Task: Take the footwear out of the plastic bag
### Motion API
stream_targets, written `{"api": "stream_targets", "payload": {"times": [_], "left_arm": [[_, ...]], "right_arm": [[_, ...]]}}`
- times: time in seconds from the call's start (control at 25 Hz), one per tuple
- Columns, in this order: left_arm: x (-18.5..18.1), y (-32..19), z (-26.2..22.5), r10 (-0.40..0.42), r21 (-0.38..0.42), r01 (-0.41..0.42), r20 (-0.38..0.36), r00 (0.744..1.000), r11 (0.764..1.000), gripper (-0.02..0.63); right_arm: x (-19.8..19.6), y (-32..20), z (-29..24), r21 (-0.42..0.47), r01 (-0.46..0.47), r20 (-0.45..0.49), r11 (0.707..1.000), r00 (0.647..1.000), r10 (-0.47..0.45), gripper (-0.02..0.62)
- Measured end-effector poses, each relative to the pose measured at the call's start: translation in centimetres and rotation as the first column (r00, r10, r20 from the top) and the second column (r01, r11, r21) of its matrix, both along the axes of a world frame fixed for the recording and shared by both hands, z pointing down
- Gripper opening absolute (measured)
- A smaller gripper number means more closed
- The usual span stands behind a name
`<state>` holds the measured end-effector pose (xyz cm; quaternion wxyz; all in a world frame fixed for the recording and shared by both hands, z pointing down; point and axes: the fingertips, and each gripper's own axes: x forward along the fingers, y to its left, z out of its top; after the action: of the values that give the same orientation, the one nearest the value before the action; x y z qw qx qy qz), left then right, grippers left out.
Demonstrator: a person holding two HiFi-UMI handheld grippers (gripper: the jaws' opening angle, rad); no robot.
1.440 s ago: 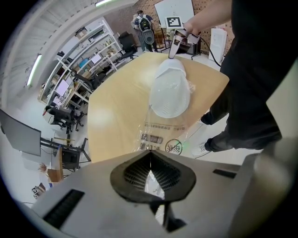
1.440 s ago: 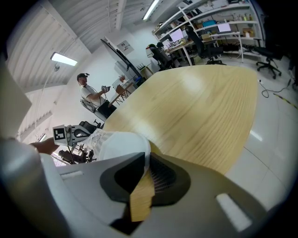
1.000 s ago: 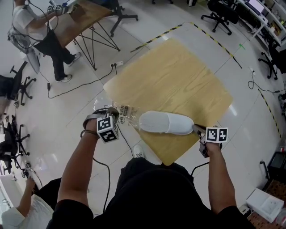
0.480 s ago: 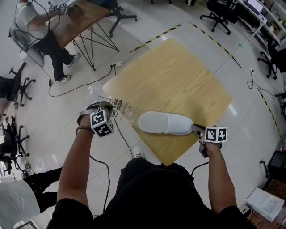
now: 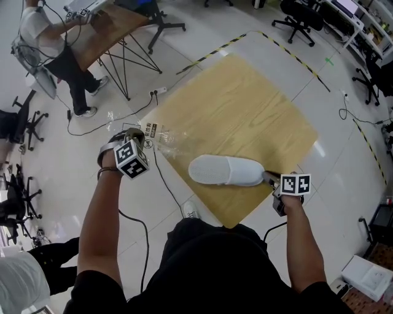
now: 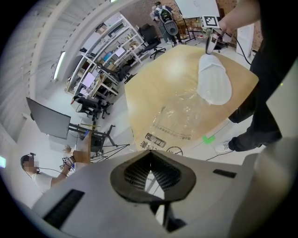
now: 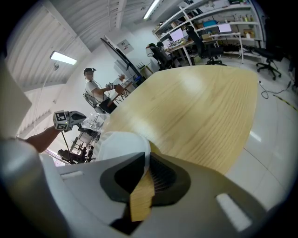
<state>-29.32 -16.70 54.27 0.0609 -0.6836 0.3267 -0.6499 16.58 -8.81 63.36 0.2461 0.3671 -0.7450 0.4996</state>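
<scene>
The left gripper [image 5: 139, 140] is held up off the near left edge of the light wooden tabletop [image 5: 245, 104], jaws closed tight on the printed end of a clear plastic bag [image 5: 164, 143]. The film stretches from the jaws out over the table edge toward the white fabric slipper [image 5: 226, 170]. The slipper lies flat on the tabletop near its front corner, outside the bag, its toe close to the bag's far end; whether they touch cannot be told. The right gripper [image 5: 271, 178] is at the slipper's heel, its jaws pinched on the thin heel edge, low against the wood.

A black cable [image 5: 167, 184] trails from the left gripper across the pale floor. Yellow-and-black tape [image 5: 221, 46] runs along the floor past the table's far side. Well apart, at the upper left, a person [image 5: 64, 52] stands by a folding table [image 5: 120, 24], and black office chairs [image 5: 301, 18] stand farther off.
</scene>
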Motion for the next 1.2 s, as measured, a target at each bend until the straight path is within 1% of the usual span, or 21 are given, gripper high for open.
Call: {"api": "stream_targets", "payload": {"times": [0.08,0.16,0.28,0.36,0.48,0.6,0.68,0.76,0.84,0.96,1.08,1.16,1.2], "left_arm": [[-0.4,-0.9,-0.8,-0.041,0.021,0.041,-0.022,0.999,0.999,0.008],[-0.1,-1.6,-1.3,-0.074,0.032,0.076,-0.057,0.996,0.997,0.008],[2.1,-2.4,-1.3,-0.086,0.032,0.090,-0.120,0.989,0.995,0.008],[4.7,-3.0,-0.8,-0.073,0.024,0.078,-0.157,0.985,0.997,0.008],[9.9,-4.1,-0.1,-0.029,0.014,0.033,-0.210,0.977,0.999,0.008],[16.1,-4.8,0.3,0.000,0.006,0.002,-0.304,0.953,1.000,0.008],[19.9,-5.1,0.6,0.031,0.003,-0.032,-0.344,0.938,0.999,0.008],[23.3,-5.3,1.1,0.085,0.003,-0.090,-0.344,0.935,0.996,0.008],[25.9,-5.4,2.0,0.143,-0.009,-0.153,-0.316,0.938,0.988,0.008],[27.6,-5.5,3.8,0.192,-0.047,-0.211,-0.266,0.945,0.976,0.008],[27.8,-5.6,5.5,0.181,-0.089,-0.209,-0.253,0.950,0.974,0.008],[27.7,-5.6,6.3,0.152,-0.108,-0.187,-0.271,0.950,0.976,0.008],[27.9,-5.5,6.6,0.133,-0.115,-0.173,-0.293,0.947,0.978,0.009]], "right_arm": [[-0.1,-0.1,-0.1,0.001,-0.001,0.000,1.000,1.000,0.001,0.035],[-0.2,-0.2,-0.1,0.004,-0.004,0.000,1.000,1.000,0.004,0.035],[-0.3,-0.1,-0.1,0.004,-0.012,0.001,1.000,1.000,0.012,0.035],[-0.4,-0.2,-0.1,0.003,-0.017,0.005,1.000,1.000,0.017,0.035],[-0.5,-0.3,-0.1,0.001,-0.019,0.013,1.000,1.000,0.019,0.035],[-0.6,-0.3,-0.1,-0.002,-0.017,0.015,1.000,1.000,0.017,0.035],[-0.5,-0.2,-0.1,-0.002,-0.019,0.018,1.000,1.000,0.019,0.035],[-0.4,-0.1,-0.1,-0.005,-0.023,0.025,1.000,0.999,0.023,0.035],[-0.3,0.1,0.0,-0.006,-0.028,0.031,1.000,0.999,0.028,0.035],[-0.3,0.2,0.1,-0.008,-0.039,0.039,0.999,0.998,0.039,0.035],[-0.3,0.2,0.1,-0.008,-0.047,0.047,0.999,0.998,0.048,0.035],[-0.2,0.3,0.1,-0.007,-0.050,0.051,0.999,0.997,0.051,0.035],[-0.2,0.3,0.0,-0.005,-0.052,0.055,0.999,0.997,0.052,0.035]]}}
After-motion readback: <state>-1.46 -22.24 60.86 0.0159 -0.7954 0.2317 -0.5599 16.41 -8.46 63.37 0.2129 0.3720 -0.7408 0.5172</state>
